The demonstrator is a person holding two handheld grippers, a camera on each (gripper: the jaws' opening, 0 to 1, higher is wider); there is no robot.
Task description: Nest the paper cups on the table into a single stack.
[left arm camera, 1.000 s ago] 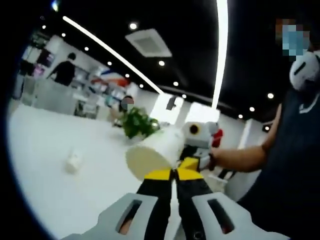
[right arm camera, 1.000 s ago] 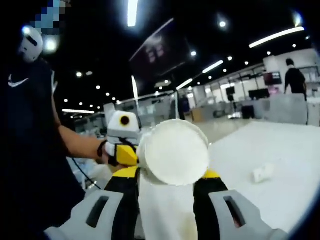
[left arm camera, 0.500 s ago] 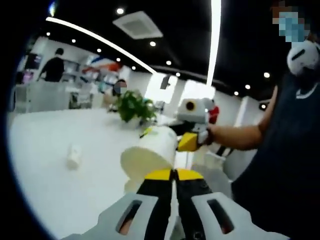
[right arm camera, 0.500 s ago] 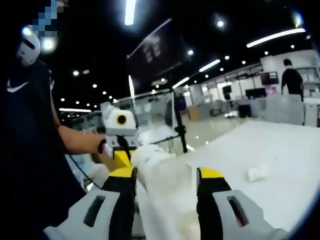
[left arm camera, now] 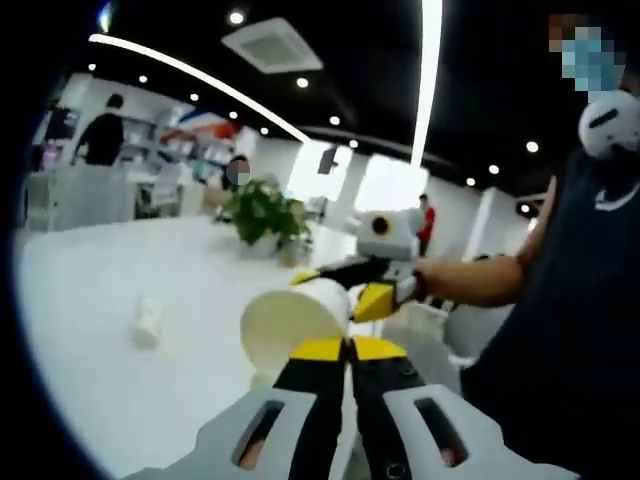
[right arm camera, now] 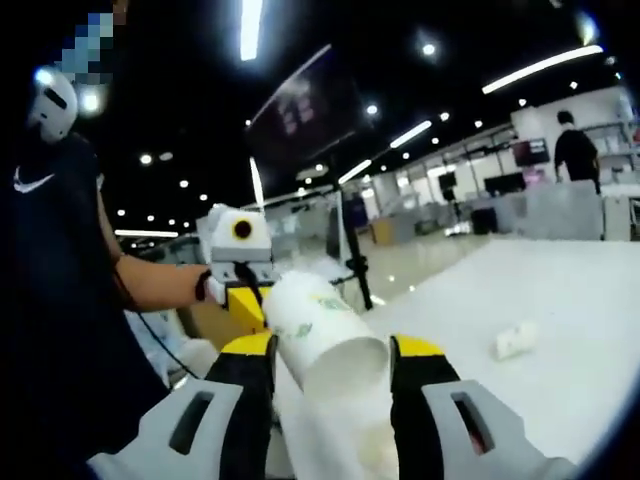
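My left hand-held gripper point(left arm camera: 347, 347) pinches a paper cup point(left arm camera: 290, 322) by its rim, jaws nearly closed. My right hand-held gripper point(right arm camera: 330, 350) clamps the cup stack point(right arm camera: 325, 335); its lower end is blurred. A small white object point(right arm camera: 515, 340) lies far right on the surface point(right arm camera: 560, 300), indistinct.

White table point(left arm camera: 90, 330) with small crumpled object point(left arm camera: 148, 322)
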